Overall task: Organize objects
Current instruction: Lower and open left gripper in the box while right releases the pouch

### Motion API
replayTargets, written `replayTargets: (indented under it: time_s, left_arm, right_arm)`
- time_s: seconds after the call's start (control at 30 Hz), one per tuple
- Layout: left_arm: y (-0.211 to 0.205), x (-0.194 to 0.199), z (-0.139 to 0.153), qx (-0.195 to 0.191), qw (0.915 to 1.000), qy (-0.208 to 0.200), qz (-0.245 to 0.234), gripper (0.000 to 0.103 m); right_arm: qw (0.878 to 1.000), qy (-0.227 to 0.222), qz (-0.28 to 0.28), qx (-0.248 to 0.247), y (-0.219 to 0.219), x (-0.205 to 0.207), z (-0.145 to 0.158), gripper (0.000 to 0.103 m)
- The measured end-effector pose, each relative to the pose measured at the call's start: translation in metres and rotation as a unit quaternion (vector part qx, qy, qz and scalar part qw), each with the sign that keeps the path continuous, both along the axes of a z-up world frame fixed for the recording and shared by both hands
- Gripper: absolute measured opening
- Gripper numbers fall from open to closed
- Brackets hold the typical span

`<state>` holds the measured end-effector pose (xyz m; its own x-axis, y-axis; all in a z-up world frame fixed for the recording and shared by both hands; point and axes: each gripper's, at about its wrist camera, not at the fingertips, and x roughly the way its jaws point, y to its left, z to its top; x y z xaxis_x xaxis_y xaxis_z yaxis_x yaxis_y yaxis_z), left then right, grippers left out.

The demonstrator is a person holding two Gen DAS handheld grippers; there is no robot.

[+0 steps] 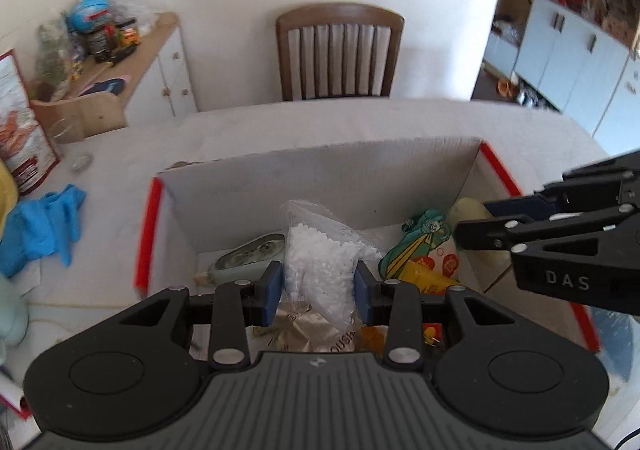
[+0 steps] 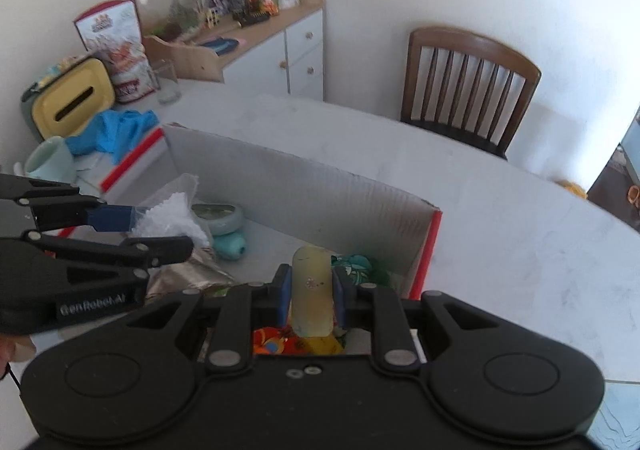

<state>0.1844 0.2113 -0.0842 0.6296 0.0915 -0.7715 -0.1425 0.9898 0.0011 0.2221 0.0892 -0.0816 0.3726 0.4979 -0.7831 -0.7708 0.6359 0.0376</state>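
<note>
Two items are held over the open cardboard box (image 1: 320, 174) on the white surface (image 1: 400, 122).

Snack packets and a teal dish are seen inside; the left gripper (image 1: 319, 292) is pinched on a bag of white granules (image 1: 320, 258), the right gripper (image 2: 311, 299) on a pale yellow bottle (image 2: 311, 290), both angled downward.

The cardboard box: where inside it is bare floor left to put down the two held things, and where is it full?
Inside the box, bare floor lies along the far wall, between the teal round item and the green packet. The near part is crowded with packets. The left gripper holds the bag of white granules; the right gripper holds the yellowish tube.
</note>
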Motion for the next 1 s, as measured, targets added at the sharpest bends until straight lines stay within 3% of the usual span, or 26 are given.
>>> replayTargets:
  time_s: [0.5, 0.87, 1.0]
  left_arm:
    - [0.002, 0.046, -0.043, -0.022, 0.9954, 0.085, -0.039, 0.037]
    - [0.008, 0.045, -0.050, -0.035, 0.9942, 0.098, -0.026, 0.038]
    - [0.007, 0.044, -0.047, -0.034, 0.9947, 0.094, -0.024, 0.048]
  right_arm:
    - [0.999, 0.013, 0.007, -0.042, 0.020, 0.008, -0.035, 0.020]
    - [0.999, 0.028, 0.008, -0.034, 0.022, 0.012, -0.035, 0.025]
    - [0.999, 0.029, 0.005, -0.031, 0.019, 0.011, -0.030, 0.027]
